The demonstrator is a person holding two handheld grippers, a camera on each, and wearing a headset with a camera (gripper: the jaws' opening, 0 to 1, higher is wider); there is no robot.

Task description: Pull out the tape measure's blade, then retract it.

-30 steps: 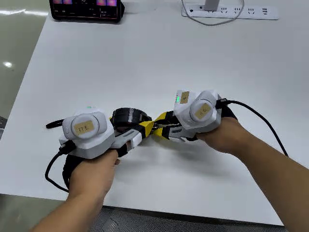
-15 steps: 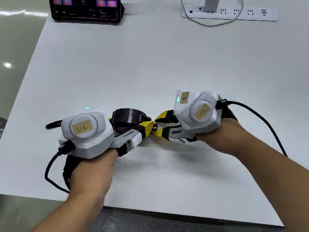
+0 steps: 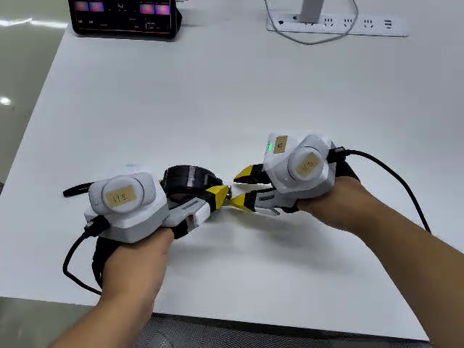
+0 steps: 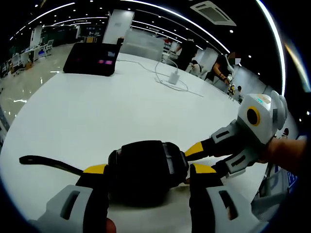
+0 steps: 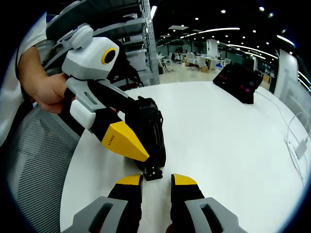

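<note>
Two tools are on the white counter (image 3: pixel 217 94), each one held by one hand, and between them is one tape measure (image 3: pixel 190 176). At the far edge of the counter stand one dark screen (image 3: pixel 125 14) and one white power strip (image 3: pixel 333 24) with a white cable plugged in it. The tape measure has a black, rounded case with ribs along its side. One thin black strap (image 4: pixel 43 162) goes out from it and lies flat on the counter. At the mouth of the case a small dark blade end (image 5: pixel 153 172) comes out only a little. The left tool (image 4: pixel 148 169) is closed around the case, one yellow-tipped jaw on each side of it, and the case rests on the counter near the front edge. The right tool (image 5: pixel 156 182) comes from the opposite side and points at the mouth of the case. Its two jaws stand a little apart, not closed on anything, and the blade end is just in front of their yellow tips, in line with the gap. In the head view the tips of both tools almost meet beside the case.
</note>
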